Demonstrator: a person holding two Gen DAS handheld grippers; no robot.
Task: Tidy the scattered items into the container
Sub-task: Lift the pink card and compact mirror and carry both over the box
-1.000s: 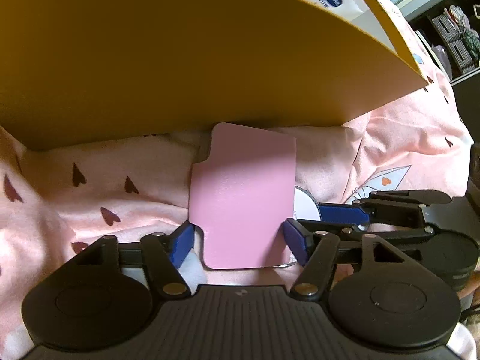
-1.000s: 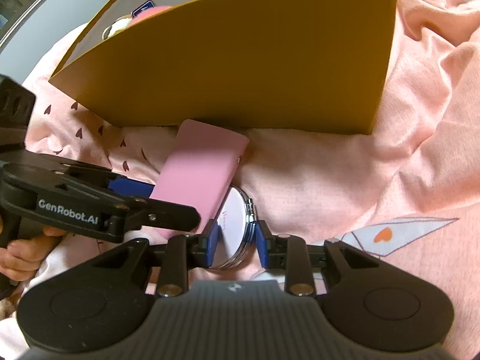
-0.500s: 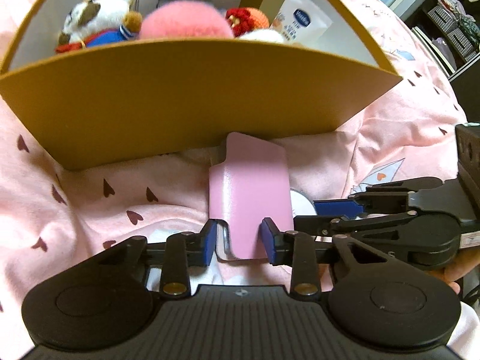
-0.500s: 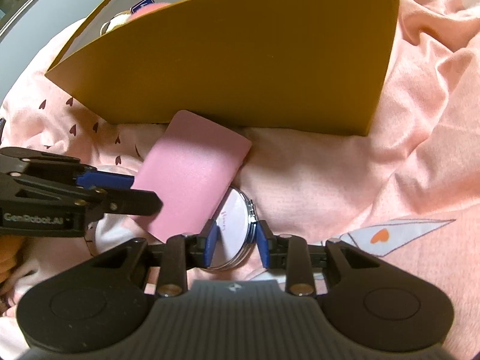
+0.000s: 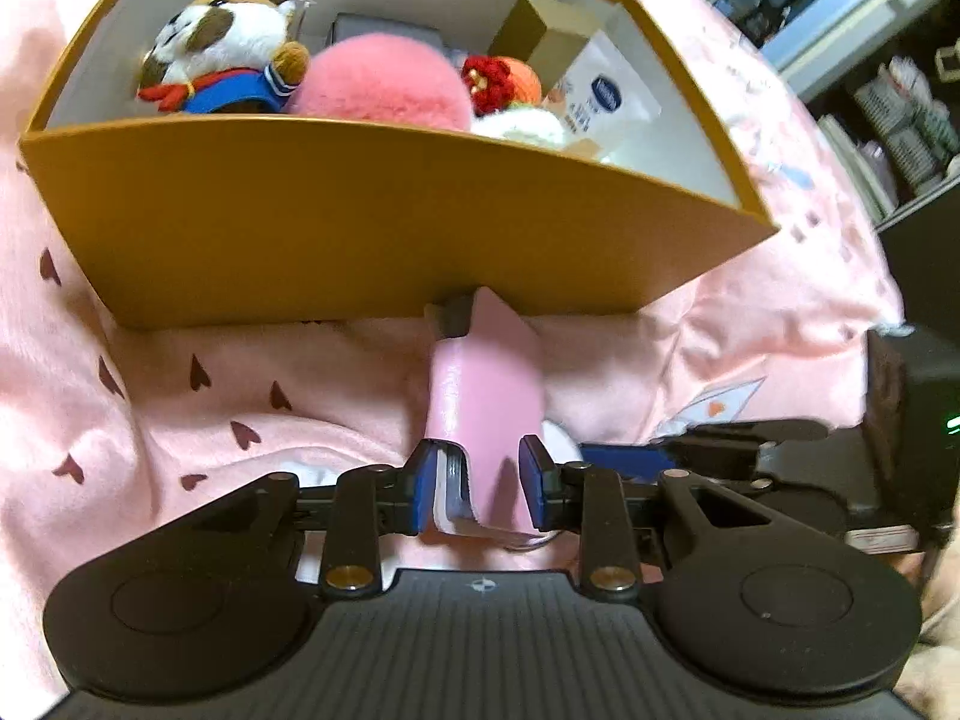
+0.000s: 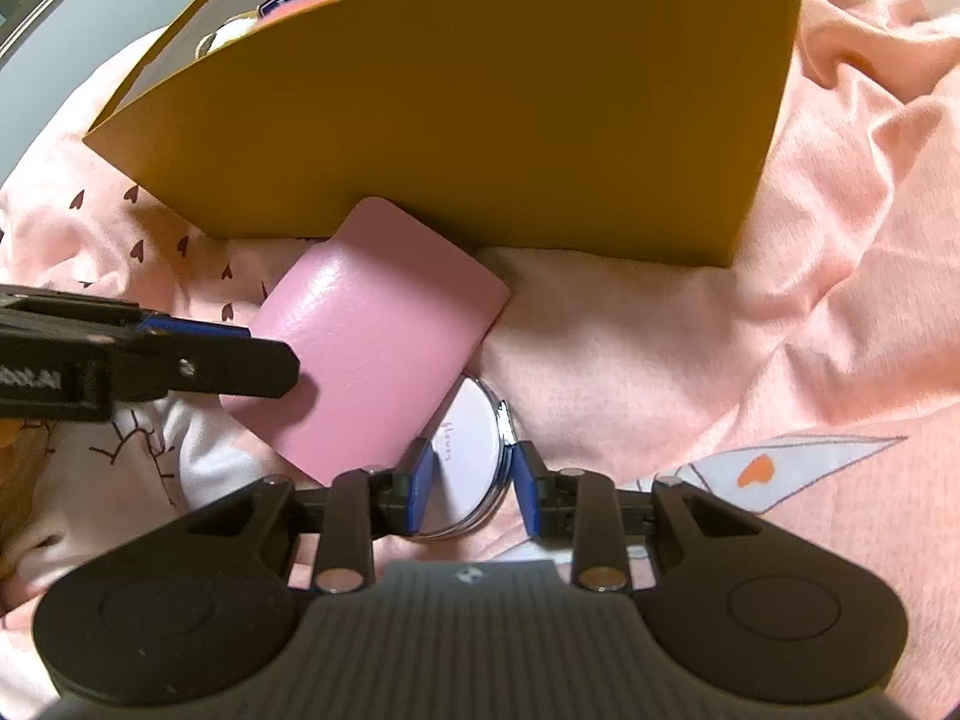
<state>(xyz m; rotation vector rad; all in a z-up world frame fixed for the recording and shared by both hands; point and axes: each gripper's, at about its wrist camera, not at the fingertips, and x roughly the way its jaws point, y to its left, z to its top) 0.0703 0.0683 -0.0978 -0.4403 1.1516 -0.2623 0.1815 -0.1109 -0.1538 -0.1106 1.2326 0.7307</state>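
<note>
Left gripper (image 5: 477, 483) newly clamped on pink wallet (image 5: 486, 414), lifted; right gripper (image 6: 468, 489) apparently gripping compact mirror (image 6: 471, 462); box (image 5: 384, 222) next.

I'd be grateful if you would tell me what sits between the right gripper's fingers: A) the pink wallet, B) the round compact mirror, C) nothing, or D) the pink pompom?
B: in the right wrist view the right gripper straddles the round compact mirror; the pink wallet is in the left gripper.
</note>
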